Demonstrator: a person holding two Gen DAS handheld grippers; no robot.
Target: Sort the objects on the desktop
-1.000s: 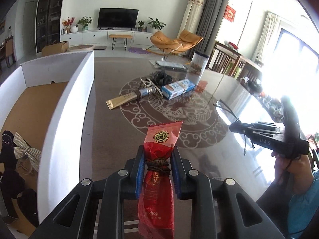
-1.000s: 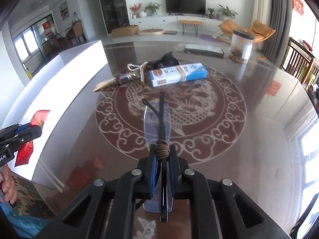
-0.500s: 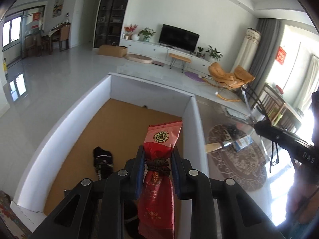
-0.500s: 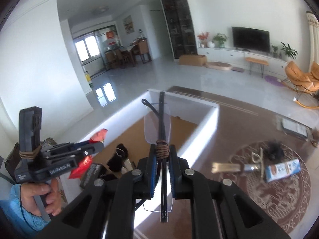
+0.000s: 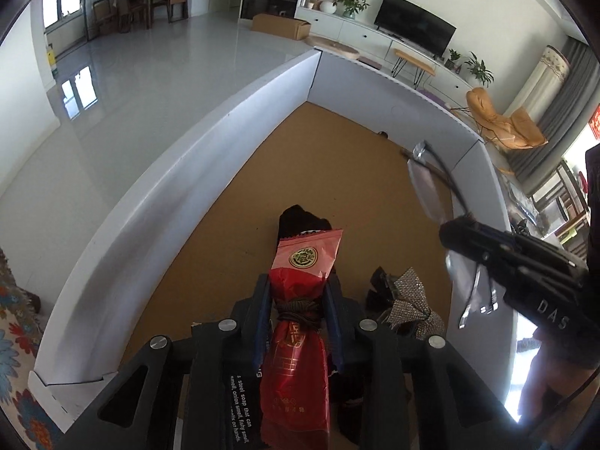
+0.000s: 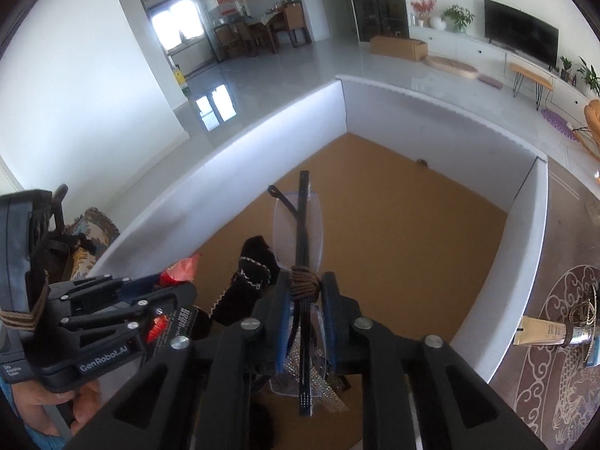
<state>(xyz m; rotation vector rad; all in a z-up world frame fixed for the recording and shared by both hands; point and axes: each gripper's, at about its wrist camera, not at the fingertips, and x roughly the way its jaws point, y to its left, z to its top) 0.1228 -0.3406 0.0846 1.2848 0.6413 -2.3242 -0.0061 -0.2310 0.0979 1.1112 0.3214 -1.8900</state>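
My left gripper (image 5: 298, 302) is shut on a red snack packet (image 5: 300, 307) and holds it over the white-walled box (image 5: 157, 195) with the brown floor. My right gripper (image 6: 303, 296) is shut on a folded pair of clear glasses (image 6: 300, 225) and holds them over the same box (image 6: 262, 131). The right gripper (image 5: 450, 232) with the glasses (image 5: 427, 191) shows at the right of the left wrist view. The left gripper (image 6: 189, 292) with the packet (image 6: 182, 268) shows at the lower left of the right wrist view. A black sock (image 5: 300, 221) and a sparkly bow (image 5: 408, 296) lie in the box.
A black packet with white print (image 5: 240, 405) lies in the box under my left gripper. Outside the box's right wall, a cream tube (image 6: 543, 333) lies on the dark patterned table (image 6: 562, 393). A flowered rug (image 5: 15, 337) lies on the floor to the left.
Both grippers swung left from above the table to above the box and tilted down toward its floor. Each kept its hold: the packet in the left, the glasses in the right.
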